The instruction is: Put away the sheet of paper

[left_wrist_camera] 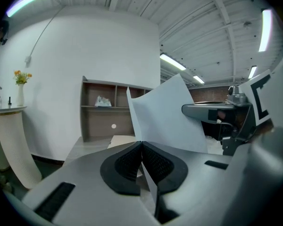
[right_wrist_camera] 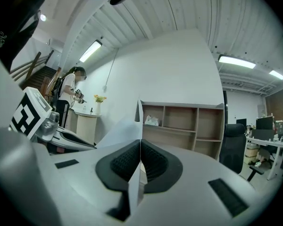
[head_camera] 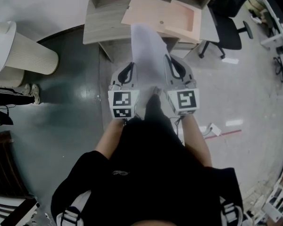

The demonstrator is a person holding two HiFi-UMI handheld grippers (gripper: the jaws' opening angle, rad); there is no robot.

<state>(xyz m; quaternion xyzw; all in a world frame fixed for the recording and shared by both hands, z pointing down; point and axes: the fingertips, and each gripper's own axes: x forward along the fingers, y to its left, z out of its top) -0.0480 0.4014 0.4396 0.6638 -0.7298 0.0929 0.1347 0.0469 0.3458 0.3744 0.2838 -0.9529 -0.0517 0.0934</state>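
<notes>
Head view: both tongs are clamped on the paper (head_camera: 148,51), left tongs (head_camera: 130,66) on its left edge and right tongs (head_camera: 171,62) on its right edge, down near the close end. The sheet's long axis runs straight out ahead of them and its far end reaches over the desk (head_camera: 104,27). Neither hand is nearer, they're level with each other. A peach tray (head_camera: 179,18) sits on the desk ahead and a bit right of the tongs. There's a chair (head_camera: 228,22) further right and bare floor off to the left.

Left gripper view: the jaws are shut tight with the paper's edge pinched between the pads. The sheet bows up and off to the right, toward the other tongs. The shelf (left_wrist_camera: 108,112) is dead ahead.

Right gripper view: same deal, pads closed on the paper, which rises to the left. Shelf ahead, chair on the right. I'd guess the way forward is clear, just mind the tray's edge.
</notes>
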